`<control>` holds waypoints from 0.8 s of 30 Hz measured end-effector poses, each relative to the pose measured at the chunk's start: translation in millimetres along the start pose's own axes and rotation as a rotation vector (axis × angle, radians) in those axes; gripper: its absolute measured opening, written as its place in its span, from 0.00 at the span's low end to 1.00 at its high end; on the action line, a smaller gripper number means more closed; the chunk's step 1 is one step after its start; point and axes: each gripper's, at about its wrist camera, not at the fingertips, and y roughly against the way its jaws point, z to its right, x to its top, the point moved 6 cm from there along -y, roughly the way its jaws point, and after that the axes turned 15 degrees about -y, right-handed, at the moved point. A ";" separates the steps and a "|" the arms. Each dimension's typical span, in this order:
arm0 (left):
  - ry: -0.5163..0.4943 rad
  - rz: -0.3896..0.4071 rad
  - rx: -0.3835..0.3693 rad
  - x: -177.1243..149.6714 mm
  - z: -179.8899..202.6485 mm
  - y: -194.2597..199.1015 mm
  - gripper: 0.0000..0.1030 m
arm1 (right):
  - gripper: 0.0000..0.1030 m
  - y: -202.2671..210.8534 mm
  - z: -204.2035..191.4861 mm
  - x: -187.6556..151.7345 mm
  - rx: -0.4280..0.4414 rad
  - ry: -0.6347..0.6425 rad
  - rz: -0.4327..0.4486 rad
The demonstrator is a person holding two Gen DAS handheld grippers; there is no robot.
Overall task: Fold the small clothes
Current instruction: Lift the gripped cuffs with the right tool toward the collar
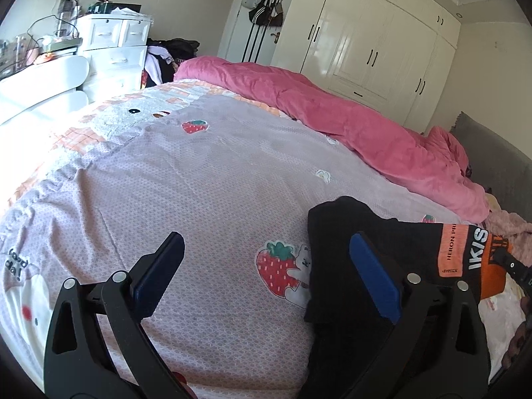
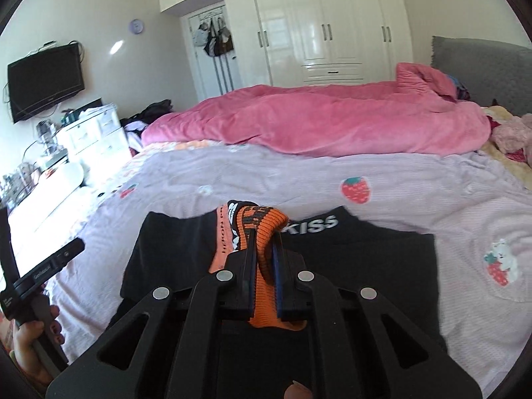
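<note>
A black garment point(image 2: 372, 266) with an orange knit band point(image 2: 262, 219) and white "KISS" lettering lies on the lilac strawberry-print sheet point(image 2: 332, 173). My right gripper point(image 2: 264, 242) is shut on the orange band and holds that edge bunched up above the cloth. In the left wrist view the same garment point(image 1: 335, 232) is at the lower right. My left gripper point(image 1: 266, 237) is open over the sheet. Its right finger point(image 1: 372, 276) hangs above the garment's left edge, and only sheet shows between the pads. The right gripper's tip point(image 1: 510, 261) shows at the orange band point(image 1: 492, 266).
A rumpled pink duvet point(image 2: 316, 123) runs along the bed's far side, before white wardrobes point(image 2: 326, 26). A grey headboard point(image 2: 482, 66) and plush toys point(image 2: 512, 133) are on the right. White drawers point(image 1: 113, 53) and a wall TV point(image 2: 43, 79) stand left. A hand point(image 2: 26, 342) holds the left gripper's handle.
</note>
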 end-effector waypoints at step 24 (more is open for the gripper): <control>-0.331 0.001 -0.154 -11.0 120.7 -28.6 0.80 | 0.07 -10.3 73.3 -14.2 -0.099 -0.056 -0.021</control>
